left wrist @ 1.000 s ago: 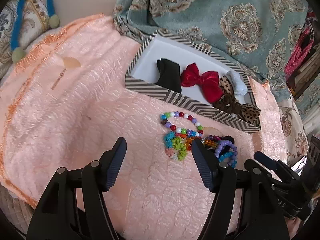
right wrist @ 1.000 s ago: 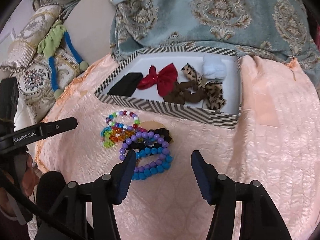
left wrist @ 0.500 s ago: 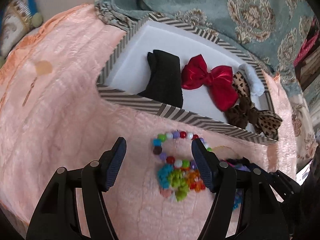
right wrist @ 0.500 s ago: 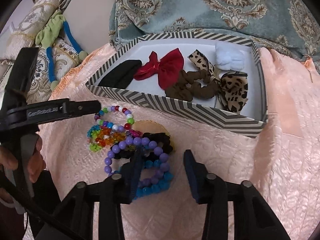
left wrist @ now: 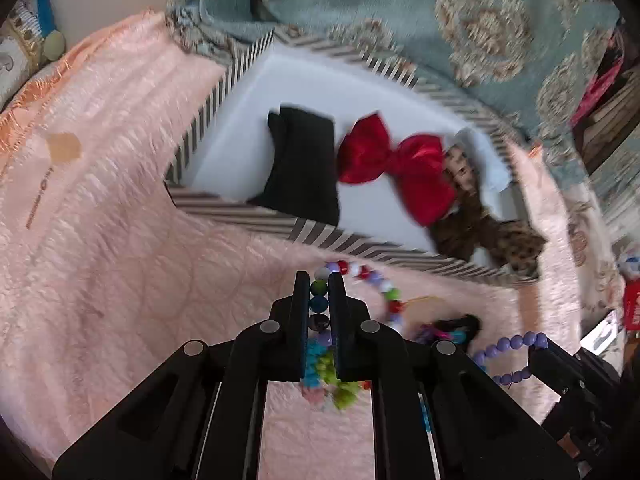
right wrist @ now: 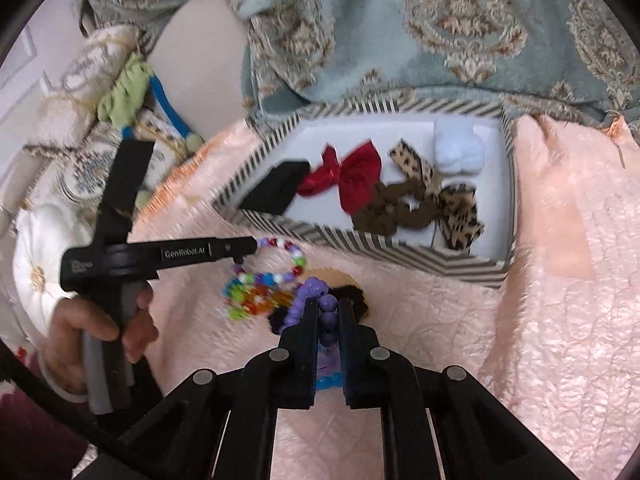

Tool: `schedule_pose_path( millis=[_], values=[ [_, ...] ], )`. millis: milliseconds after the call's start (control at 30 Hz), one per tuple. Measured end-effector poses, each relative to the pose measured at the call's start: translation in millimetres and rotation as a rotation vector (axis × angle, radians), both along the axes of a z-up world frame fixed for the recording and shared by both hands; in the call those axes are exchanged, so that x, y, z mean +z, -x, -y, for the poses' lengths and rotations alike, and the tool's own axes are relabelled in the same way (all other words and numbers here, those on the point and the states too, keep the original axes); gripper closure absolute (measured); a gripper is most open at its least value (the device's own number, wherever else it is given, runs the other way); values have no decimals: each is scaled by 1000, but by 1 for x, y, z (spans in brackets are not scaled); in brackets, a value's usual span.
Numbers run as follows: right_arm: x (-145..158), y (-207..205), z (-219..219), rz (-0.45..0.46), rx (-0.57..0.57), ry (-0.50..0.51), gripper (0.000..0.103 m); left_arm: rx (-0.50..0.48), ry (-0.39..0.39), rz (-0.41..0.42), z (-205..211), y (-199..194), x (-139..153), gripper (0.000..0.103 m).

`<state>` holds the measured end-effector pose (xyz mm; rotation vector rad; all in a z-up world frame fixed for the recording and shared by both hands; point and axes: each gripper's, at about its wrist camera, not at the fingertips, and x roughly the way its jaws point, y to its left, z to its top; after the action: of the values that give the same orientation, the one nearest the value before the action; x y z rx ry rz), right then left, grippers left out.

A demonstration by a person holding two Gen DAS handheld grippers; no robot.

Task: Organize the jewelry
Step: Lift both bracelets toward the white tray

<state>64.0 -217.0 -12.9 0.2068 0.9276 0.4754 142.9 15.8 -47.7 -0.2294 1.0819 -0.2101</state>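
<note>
Both pickups look made — the left gripper (left wrist: 319,280) clenched on the multicolour bead bracelet (left wrist: 362,276), the right gripper (right wrist: 329,308) on the purple bead bracelet (right wrist: 320,300) — so next likely comes lifting each over the striped tray's (right wrist: 360,242) near edge.

Colours and patterns only.

- Quilted bedspread (right wrist: 560,320): pale peach-pink; orange fringe at 10 o'clock in the left view.
- Box (left wrist: 360,240): black-and-white chevron stripes on walls, plain white floor.
- In box: black folded fabric (left wrist: 304,168), red satin bow (left wrist: 396,168), brown scrunchie (right wrist: 396,208), tan leopard-print bow (right wrist: 456,208), white-blue fluffy puff (right wrist: 456,148).
- Multicolour bead bracelet (left wrist: 320,300): green, blue, dark, white, red, lilac beads.
- Purple bead bracelet (right wrist: 324,304); bright blue beads beneath it.
- Black scrunchie (right wrist: 356,300).
- Blanket (right wrist: 440,20) at 12 o'clock: teal with beige damask medallions.
- Both grippers: black.
</note>
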Motion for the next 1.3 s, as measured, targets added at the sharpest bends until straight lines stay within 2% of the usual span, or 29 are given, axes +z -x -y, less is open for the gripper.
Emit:
schedule_pose_path(
  millis=[367, 567, 833, 1300],
  values=[
    [51, 10, 8, 91, -20, -22, 95, -13, 22, 121, 0, 22, 58, 95],
    [64, 3, 9, 120, -21, -11, 95, -17, -1, 168, 4, 19, 79, 95],
    [72, -30, 6, 142, -25, 29, 95, -27, -65, 193, 25, -14, 85, 95],
    [62, -99, -4, 132, -13, 84, 95, -43, -143, 208, 45, -71, 82, 95]
  ],
)
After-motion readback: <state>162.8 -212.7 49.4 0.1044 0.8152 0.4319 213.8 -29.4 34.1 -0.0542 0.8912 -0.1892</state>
